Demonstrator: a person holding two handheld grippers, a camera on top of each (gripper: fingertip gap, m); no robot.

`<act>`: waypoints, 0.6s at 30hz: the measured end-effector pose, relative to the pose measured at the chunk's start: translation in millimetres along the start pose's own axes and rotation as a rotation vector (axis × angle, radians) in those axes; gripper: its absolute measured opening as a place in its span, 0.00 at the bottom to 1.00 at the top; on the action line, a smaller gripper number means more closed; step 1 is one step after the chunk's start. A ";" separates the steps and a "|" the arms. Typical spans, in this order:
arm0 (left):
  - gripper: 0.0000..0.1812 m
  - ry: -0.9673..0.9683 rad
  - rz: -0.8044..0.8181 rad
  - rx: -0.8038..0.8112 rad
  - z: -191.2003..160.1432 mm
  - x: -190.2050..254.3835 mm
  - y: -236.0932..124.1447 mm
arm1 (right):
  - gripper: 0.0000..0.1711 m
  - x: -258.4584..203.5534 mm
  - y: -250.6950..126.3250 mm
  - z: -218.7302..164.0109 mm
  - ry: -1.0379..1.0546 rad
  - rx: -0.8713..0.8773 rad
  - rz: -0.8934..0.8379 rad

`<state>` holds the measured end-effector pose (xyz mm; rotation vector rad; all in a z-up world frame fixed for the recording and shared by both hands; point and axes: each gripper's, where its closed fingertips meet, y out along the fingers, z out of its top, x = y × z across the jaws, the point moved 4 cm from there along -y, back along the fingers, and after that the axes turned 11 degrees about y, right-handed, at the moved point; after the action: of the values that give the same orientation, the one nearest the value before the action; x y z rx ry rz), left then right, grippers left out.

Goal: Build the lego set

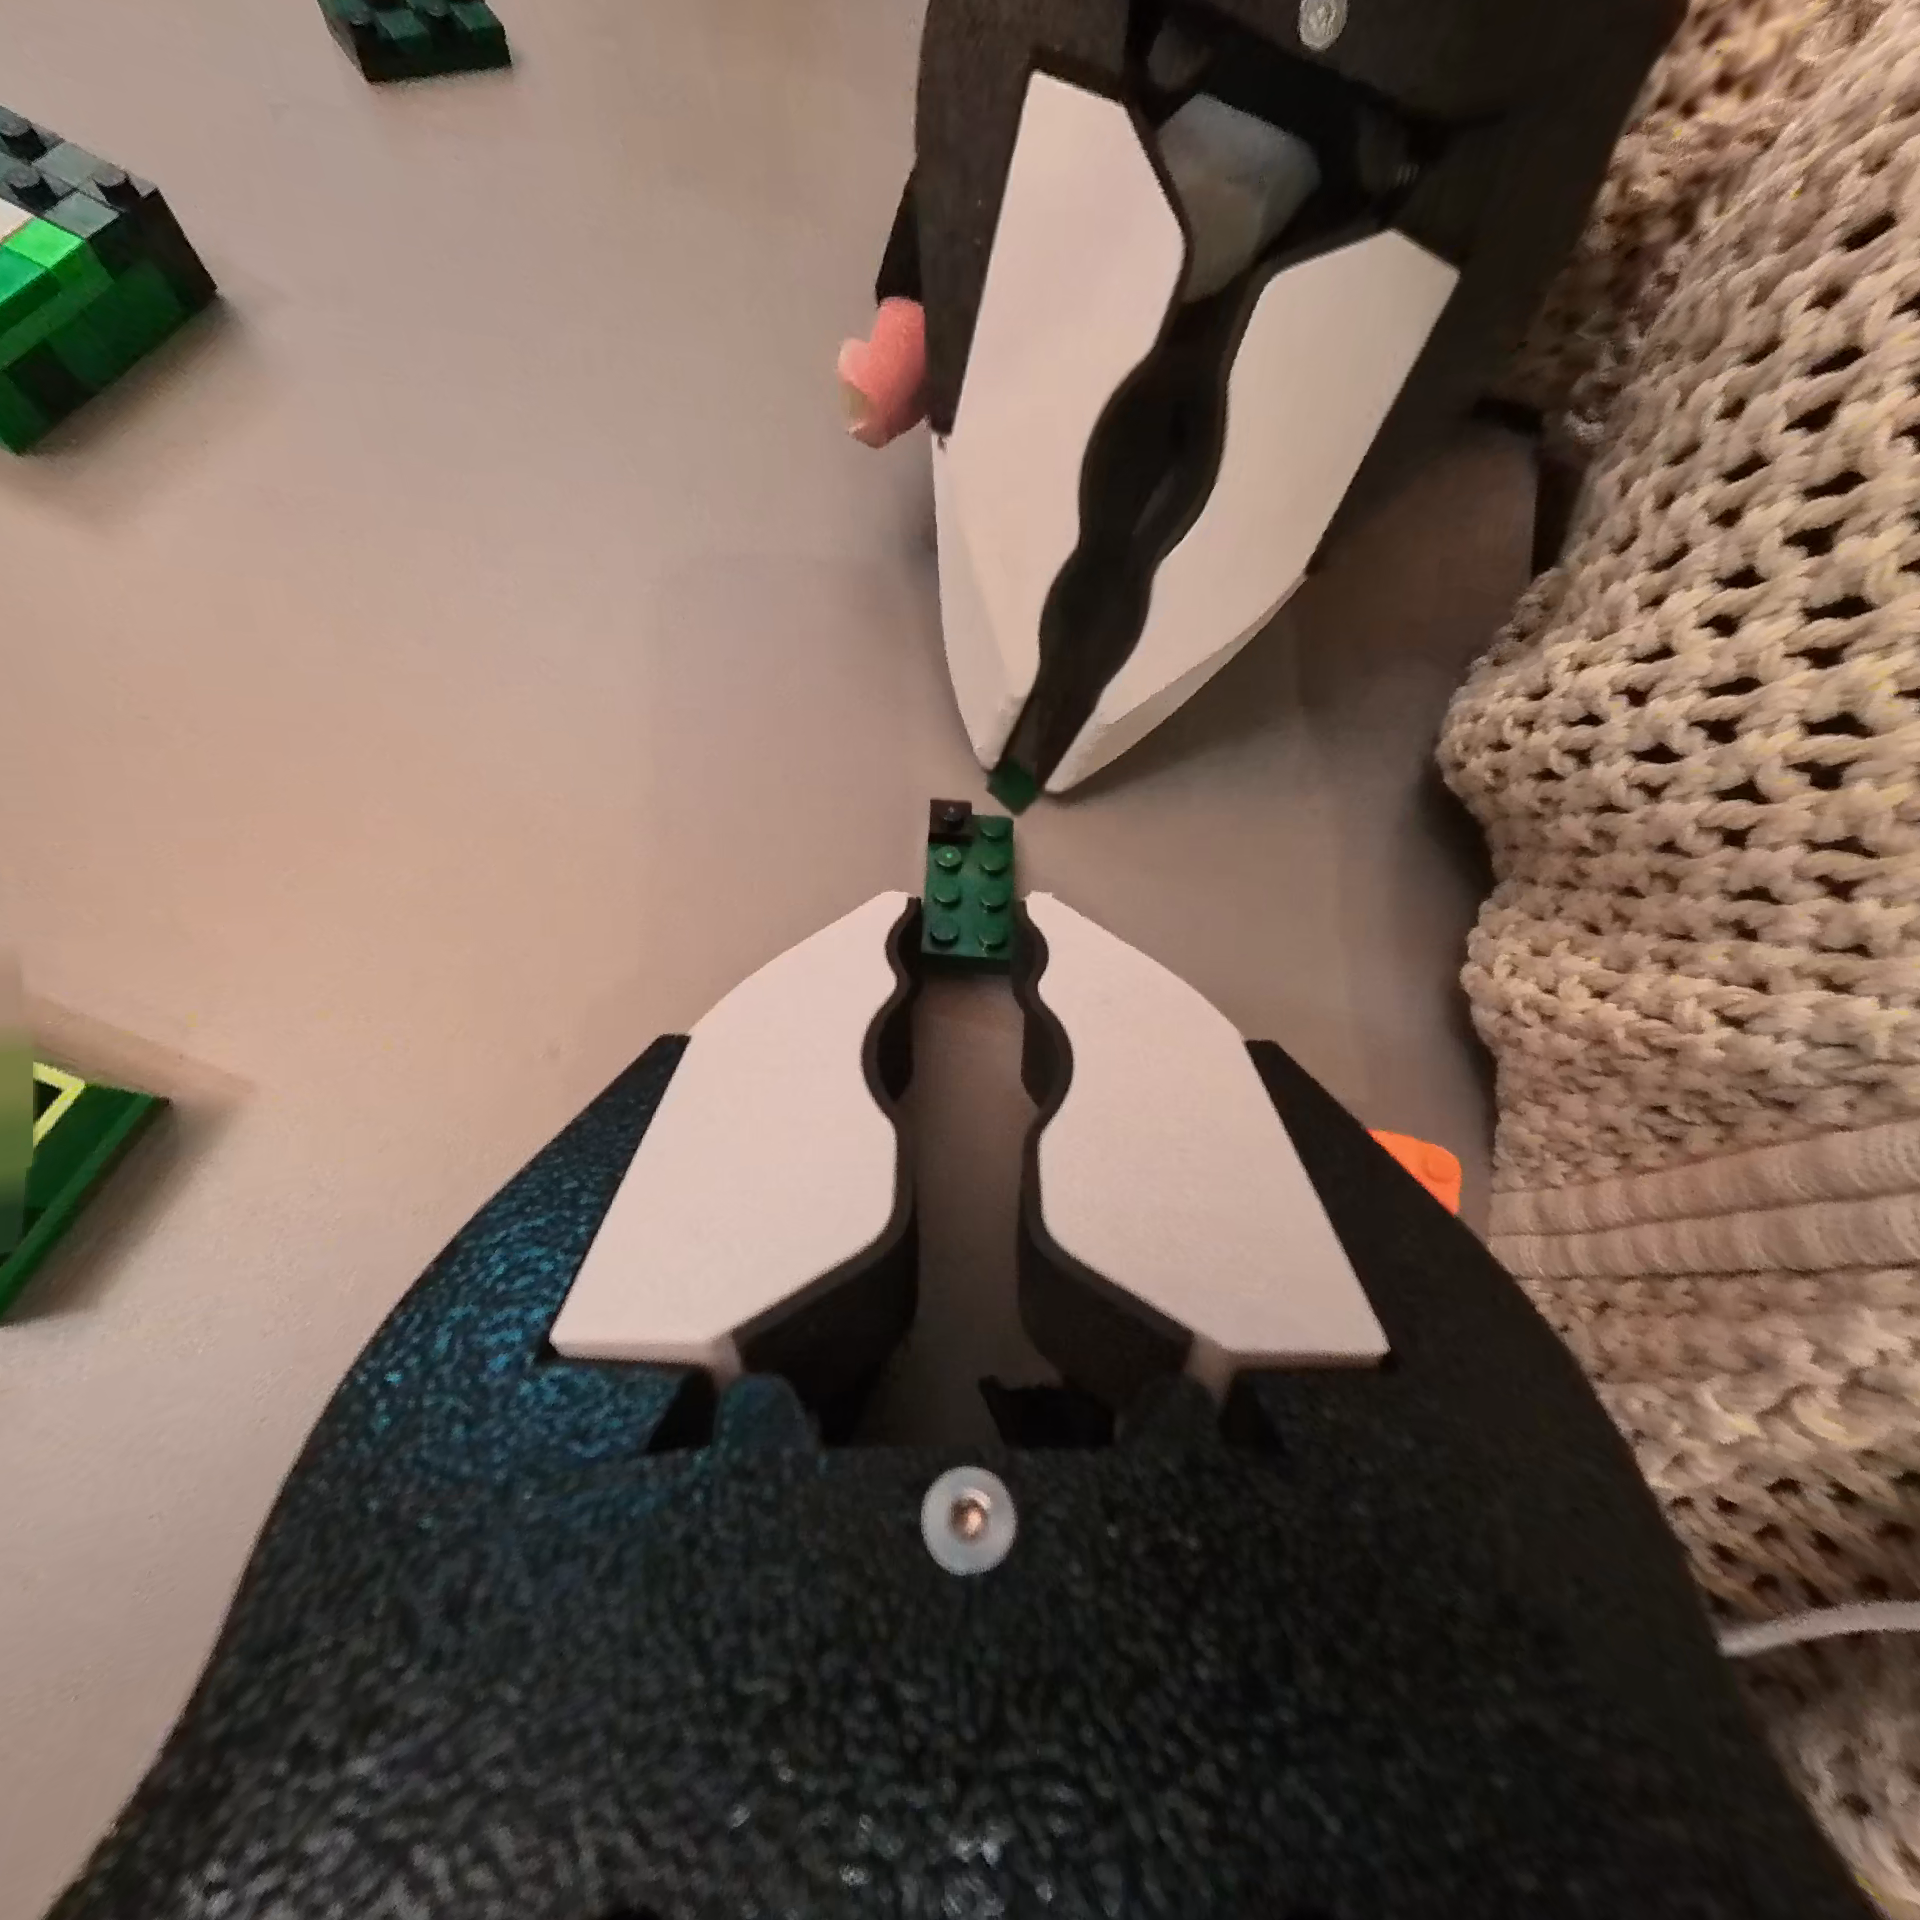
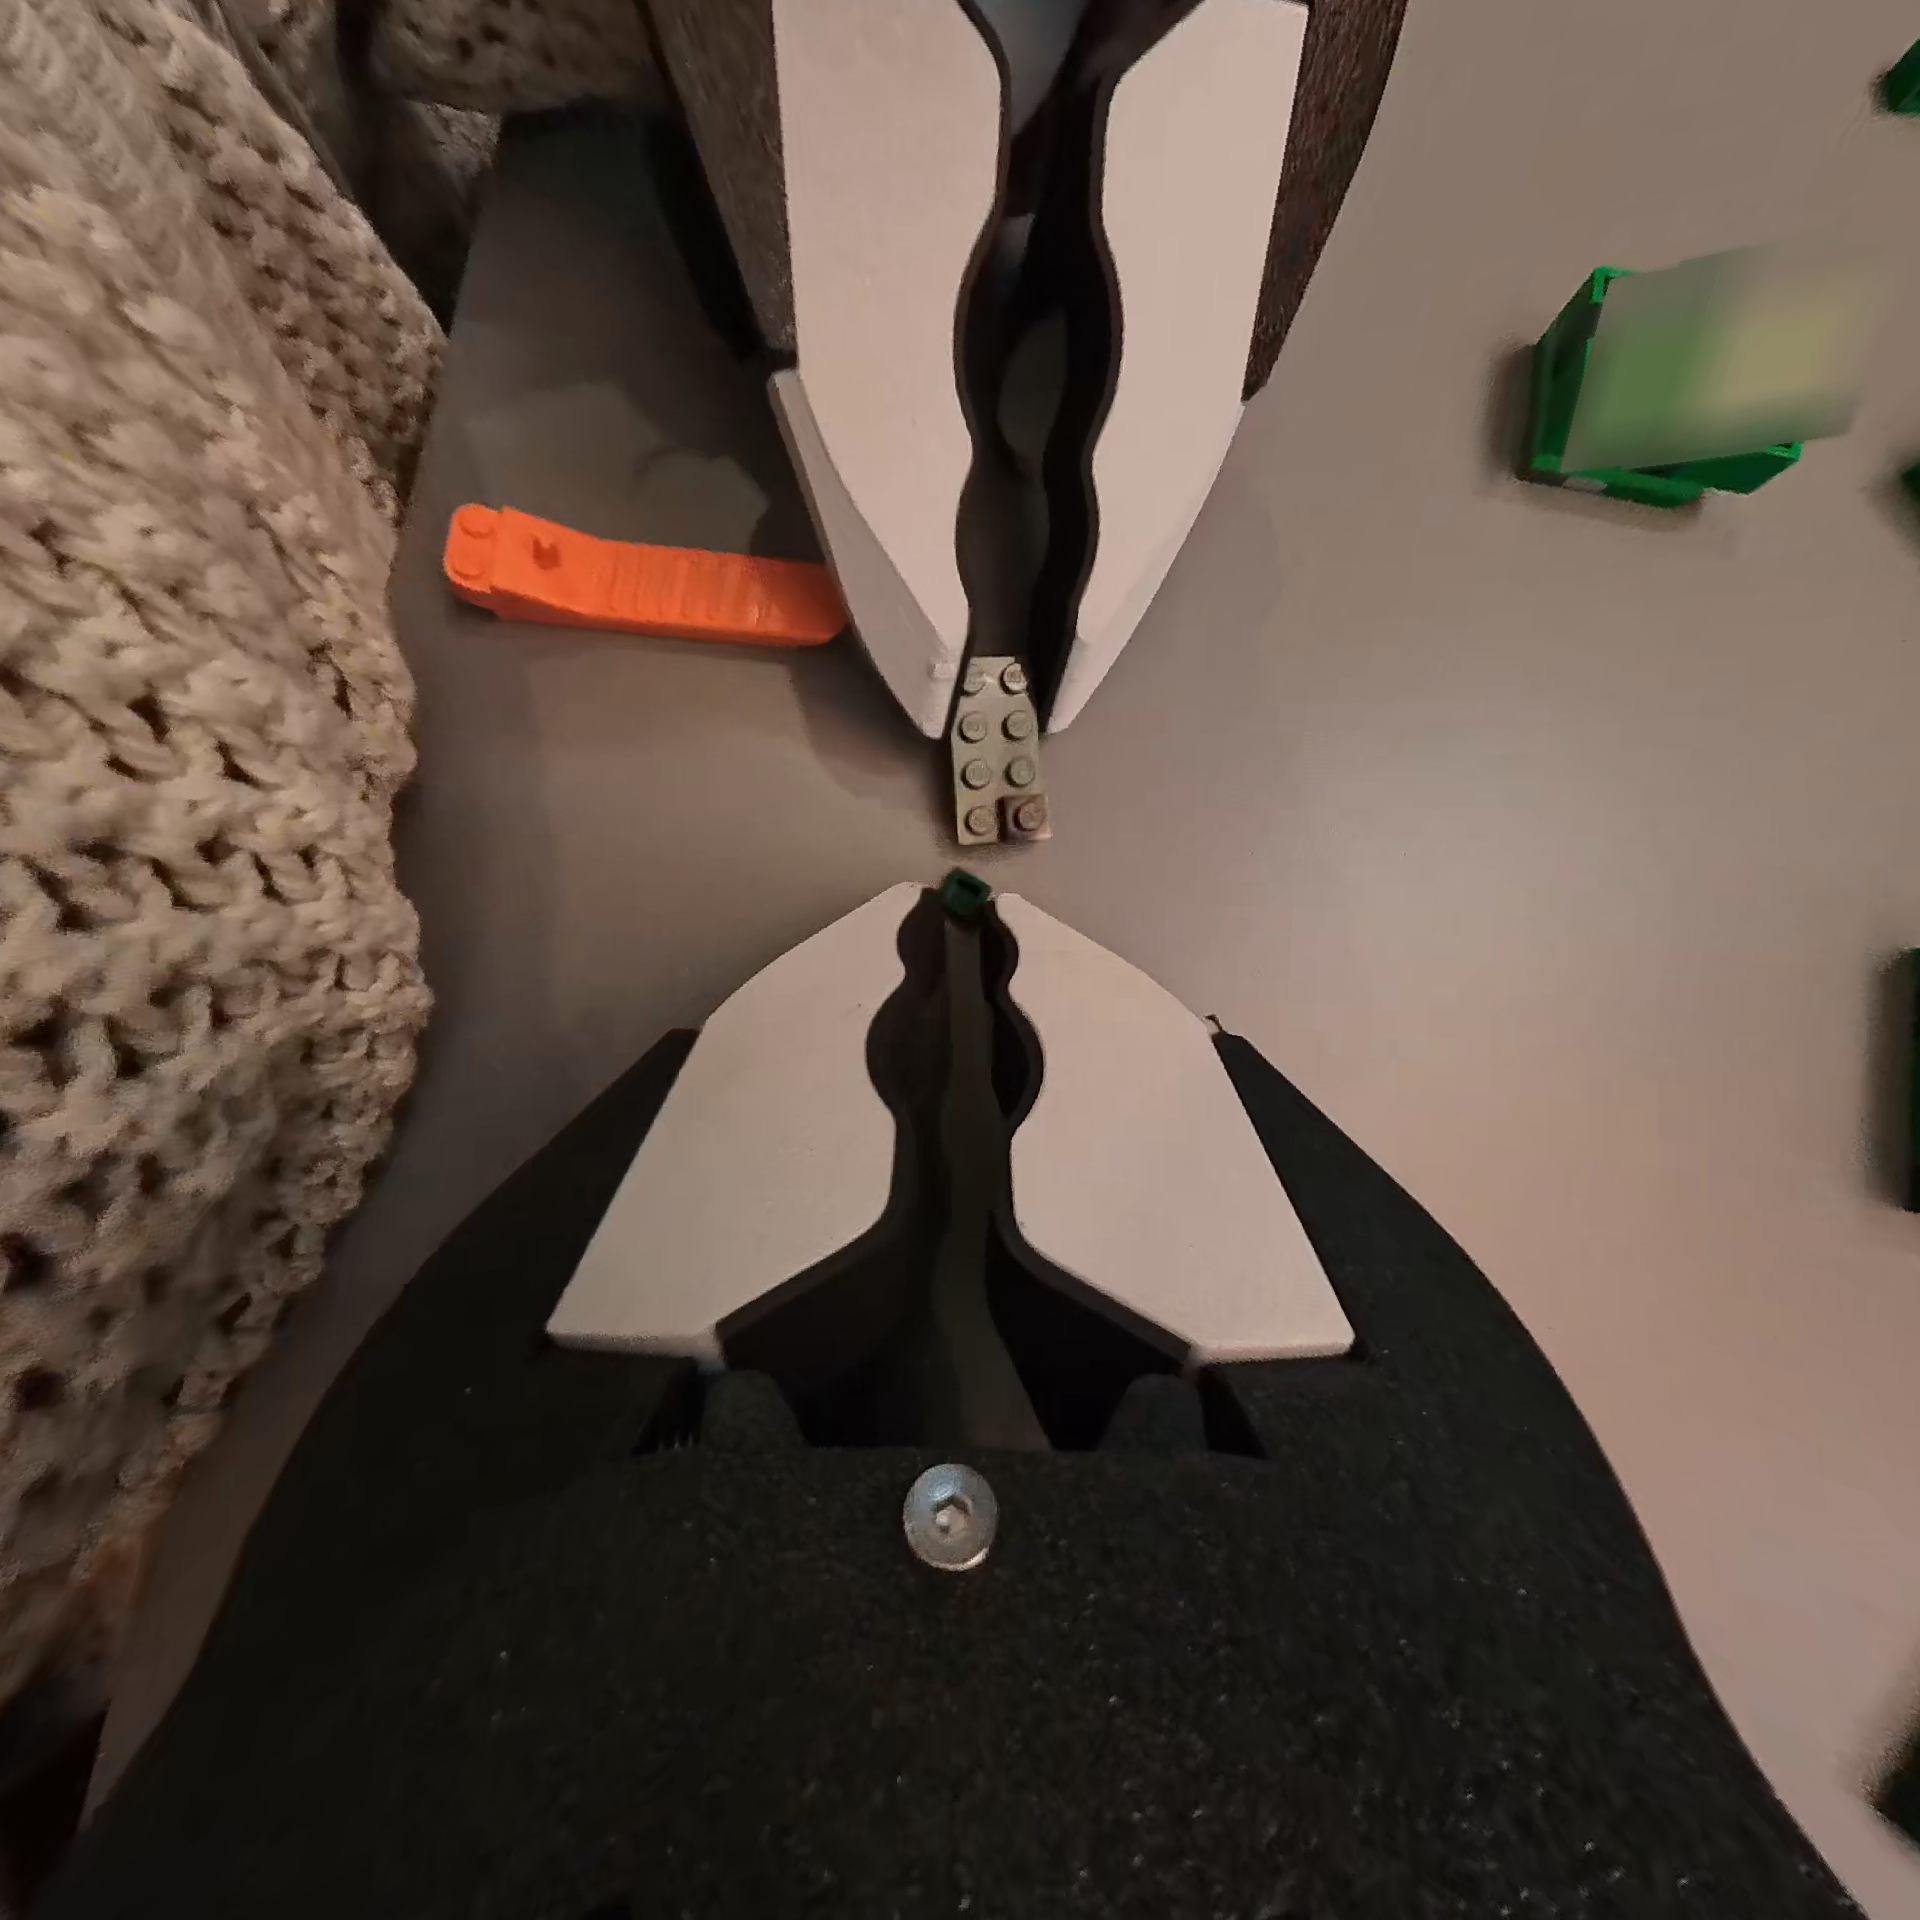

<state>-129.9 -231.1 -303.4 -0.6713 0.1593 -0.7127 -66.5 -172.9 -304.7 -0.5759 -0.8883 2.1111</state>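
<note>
Here, my left claw point(image 1: 968, 914) is clamped on the near end of a dark green plate point(image 1: 971, 896), two studs wide, which sticks out level beyond the fingertips. A small black piece point(image 1: 950, 821) sits on the plate's far corner. Facing it tip to tip, my right claw point(image 2: 964, 902) is pinched nearly shut on a tiny green brick point(image 2: 962, 896), only its end showing between the white fingers. In the left wrist view that brick point(image 1: 1012, 783) hangs just beyond the plate's free far corner, beside the black piece; I cannot tell whether the two touch. In the right wrist view the plate point(image 2: 995, 750) looks washed-out grey-green under the light.

Both claws hover over a pale desk point(image 1: 468, 675). An orange brick separator point(image 2: 634, 578) lies flat on the desk beside the left claw, near a person's chunky beige knitted sleeve point(image 2: 177, 644). A fingertip point(image 1: 883, 364) shows at the side of the right claw's body. Farther out, built green and black brick assemblies point(image 1: 83, 301) and a smaller dark green cluster point(image 1: 421, 36) rest on the desk, well apart from the claws. A green-edged box point(image 2: 1662, 416) lies farther off, part of it blurred.
</note>
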 end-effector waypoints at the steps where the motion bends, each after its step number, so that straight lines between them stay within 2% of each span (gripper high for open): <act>1: 0.09 0.003 -0.002 0.008 1.2 1.0 0.2 | 0.04 -0.1 0.5 0.6 0.000 -0.007 -0.009; 13: 0.09 0.038 0.017 -0.009 5.2 1.6 0.9 | 0.00 1.9 0.6 1.7 -0.024 -0.014 -0.051; 18: 0.09 0.034 0.013 -0.020 3.5 2.4 0.6 | 0.06 -0.4 4.1 1.7 0.050 0.006 0.012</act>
<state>-126.5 -230.5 -300.9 -0.6772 0.2026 -0.7108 -69.3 -175.8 -306.5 -0.6293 -0.8523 2.1001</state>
